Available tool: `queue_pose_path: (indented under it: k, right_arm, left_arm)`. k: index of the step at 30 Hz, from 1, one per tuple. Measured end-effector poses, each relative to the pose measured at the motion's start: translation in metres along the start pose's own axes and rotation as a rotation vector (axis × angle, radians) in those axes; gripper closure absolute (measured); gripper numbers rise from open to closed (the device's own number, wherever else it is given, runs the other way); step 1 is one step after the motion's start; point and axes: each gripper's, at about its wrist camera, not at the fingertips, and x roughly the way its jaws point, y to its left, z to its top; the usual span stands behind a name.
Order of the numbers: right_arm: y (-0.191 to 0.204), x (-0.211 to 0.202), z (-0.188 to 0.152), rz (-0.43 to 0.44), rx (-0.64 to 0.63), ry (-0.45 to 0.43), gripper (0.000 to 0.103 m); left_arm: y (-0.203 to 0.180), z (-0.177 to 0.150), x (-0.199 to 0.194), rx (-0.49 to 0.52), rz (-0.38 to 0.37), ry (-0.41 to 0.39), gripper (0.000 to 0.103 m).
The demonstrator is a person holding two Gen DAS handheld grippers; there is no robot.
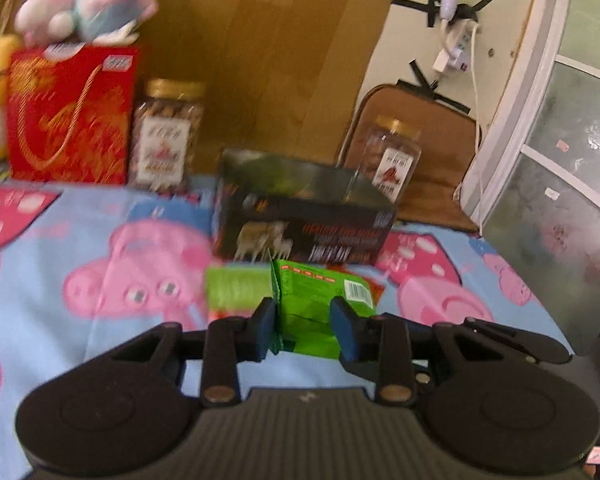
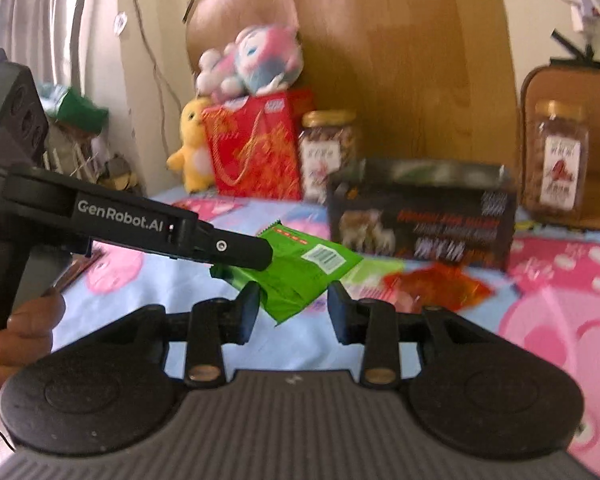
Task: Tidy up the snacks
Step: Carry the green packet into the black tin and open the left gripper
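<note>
We lift one green snack packet off the bedsheet, our left gripper pinching it, right gripper spread around its corner. The open box waits at one o'clock; orange packets remain unsorted.

A green snack packet with a white barcode patch and a row of small red marks is hanging tilted above the bed's cartoon sheet, its crimped edge standing upright. An orange-red packet is lying flat on the sheet just behind it, beside a pale green one. A dark snack box printed with animals is sitting behind them, with two gold-lidded jars of snacks standing upright farther back.
</note>
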Motion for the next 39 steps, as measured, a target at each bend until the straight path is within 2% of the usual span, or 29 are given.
queue_pose_path:
  k: [7,13,18,23,28,32,36,39]
  right_arm:
    - [-0.043,0.016,0.037,-0.080,-0.015,-0.064,0.063]
    - [-0.083,0.043,0.061,-0.148,-0.023,-0.081,0.063]
    - [-0.102,0.062,0.065,-0.205,-0.057,-0.085,0.063]
    - [-0.113,0.076,0.062,-0.253,-0.081,-0.068,0.062]
    - [-0.124,0.043,0.054,-0.206,0.045,-0.096,0.061]
    - [-0.137,0.023,0.031,-0.132,0.195,-0.027,0.062]
    - [-0.163,0.029,0.012,-0.078,0.410,0.080,0.062]
    - [-0.183,0.036,0.004,-0.042,0.564,0.119,0.066]
  left_arm:
    - [-0.019,0.055,0.052,0.055,-0.026,-0.045,0.072]
    - [-0.025,0.089,0.103,0.048,-0.043,-0.050,0.072]
    - [-0.026,0.101,0.148,0.041,-0.061,-0.016,0.074]
    - [-0.028,0.101,0.172,0.042,-0.022,0.011,0.073]
    - [-0.016,0.090,0.141,0.006,-0.063,-0.014,0.072]
    - [-0.009,0.069,0.116,0.031,-0.078,-0.002,0.070]
    - [-0.003,0.045,0.117,0.013,-0.071,0.069,0.070]
    - [0.003,0.028,0.127,-0.028,-0.066,0.140,0.072]
